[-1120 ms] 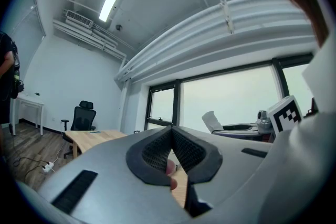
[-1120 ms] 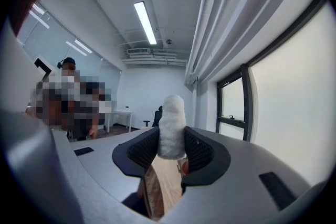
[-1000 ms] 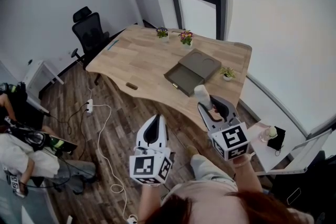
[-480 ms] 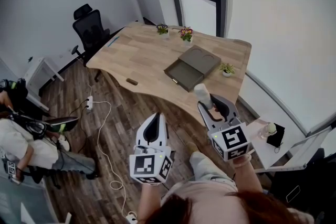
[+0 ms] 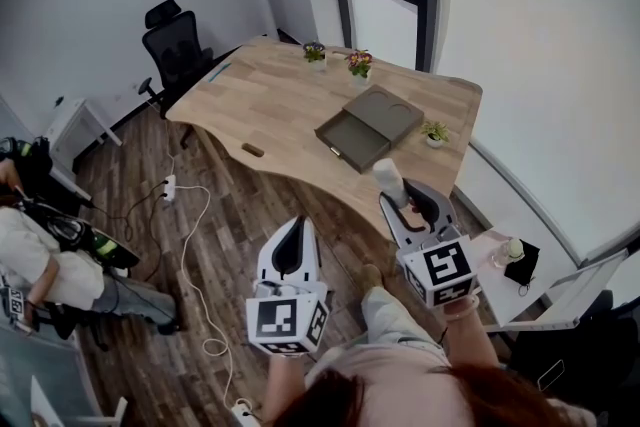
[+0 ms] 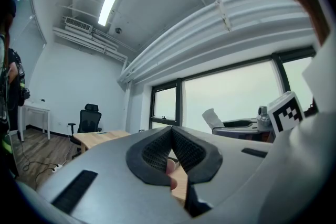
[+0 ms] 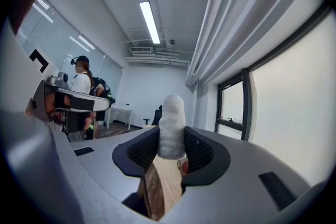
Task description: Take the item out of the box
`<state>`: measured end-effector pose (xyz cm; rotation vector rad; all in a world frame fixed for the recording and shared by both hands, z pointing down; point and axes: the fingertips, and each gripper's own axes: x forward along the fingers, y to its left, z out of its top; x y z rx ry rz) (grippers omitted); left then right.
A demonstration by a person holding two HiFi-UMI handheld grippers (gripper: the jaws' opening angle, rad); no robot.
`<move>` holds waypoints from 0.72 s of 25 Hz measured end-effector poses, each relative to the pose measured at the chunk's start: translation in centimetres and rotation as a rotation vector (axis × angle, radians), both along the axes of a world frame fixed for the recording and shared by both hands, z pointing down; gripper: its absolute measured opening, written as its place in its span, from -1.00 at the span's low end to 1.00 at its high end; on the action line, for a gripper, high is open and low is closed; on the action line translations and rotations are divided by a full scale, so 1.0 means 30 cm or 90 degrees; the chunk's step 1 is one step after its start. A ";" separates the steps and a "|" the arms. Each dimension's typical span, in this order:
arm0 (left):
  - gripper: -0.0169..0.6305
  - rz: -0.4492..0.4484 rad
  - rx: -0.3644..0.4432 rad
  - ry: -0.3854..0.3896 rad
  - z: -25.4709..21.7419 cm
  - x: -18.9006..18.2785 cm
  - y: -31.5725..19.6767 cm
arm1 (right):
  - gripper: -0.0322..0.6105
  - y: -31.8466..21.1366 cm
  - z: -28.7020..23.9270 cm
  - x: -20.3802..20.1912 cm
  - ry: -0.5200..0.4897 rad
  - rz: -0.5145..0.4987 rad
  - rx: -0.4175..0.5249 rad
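Note:
An olive-grey box (image 5: pixel 368 123) lies on the wooden table (image 5: pixel 270 105), its tray slid out toward me. My right gripper (image 5: pixel 392 202) hovers off the table's near edge, shut on a white fuzzy roll (image 5: pixel 386 178) that stands up between its fingers. In the right gripper view the white roll (image 7: pixel 171 126) fills the gap between the pads of the right gripper (image 7: pixel 171 148). My left gripper (image 5: pixel 296 229) hangs over the floor, lower and to the left, with nothing in it. In the left gripper view the jaws of the left gripper (image 6: pixel 171 138) meet.
Small potted plants (image 5: pixel 358 65) (image 5: pixel 433 133) and a small dark object (image 5: pixel 254 150) sit on the table. A black office chair (image 5: pixel 175 50) stands at its far left. A person (image 5: pixel 40 255) is at the left edge. Cables and a power strip (image 5: pixel 168 188) lie on the floor. A white side table (image 5: pixel 540 290) is at the right.
Both grippers keep the same pose, and the right stays shut on the white roll. The person at the left has shifted, and the head view has moved slightly.

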<state>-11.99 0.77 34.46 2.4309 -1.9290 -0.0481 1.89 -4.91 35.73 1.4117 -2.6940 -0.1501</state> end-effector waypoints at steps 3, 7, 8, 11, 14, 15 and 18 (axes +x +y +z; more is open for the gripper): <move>-0.95 -0.004 -0.005 0.002 0.008 0.000 0.008 | -0.47 0.011 -0.001 -0.004 0.008 -0.004 0.003; -0.95 0.001 -0.001 0.008 0.001 0.011 0.014 | -0.47 0.016 -0.005 0.003 0.011 -0.003 0.004; -0.95 0.001 -0.001 0.008 0.002 0.012 0.016 | -0.47 0.016 -0.004 0.005 0.013 -0.002 0.005; -0.95 -0.002 -0.012 0.005 0.018 0.014 0.019 | -0.47 0.017 -0.004 0.007 0.017 -0.002 0.009; -0.95 -0.006 -0.020 0.006 0.033 0.011 0.026 | -0.47 0.020 0.000 0.006 0.015 -0.005 0.010; -0.95 -0.007 -0.020 0.005 0.034 0.012 0.028 | -0.47 0.021 0.002 0.005 0.014 -0.006 0.009; -0.95 -0.005 -0.019 0.003 0.026 0.016 0.036 | -0.47 0.024 0.003 0.007 0.011 -0.006 0.006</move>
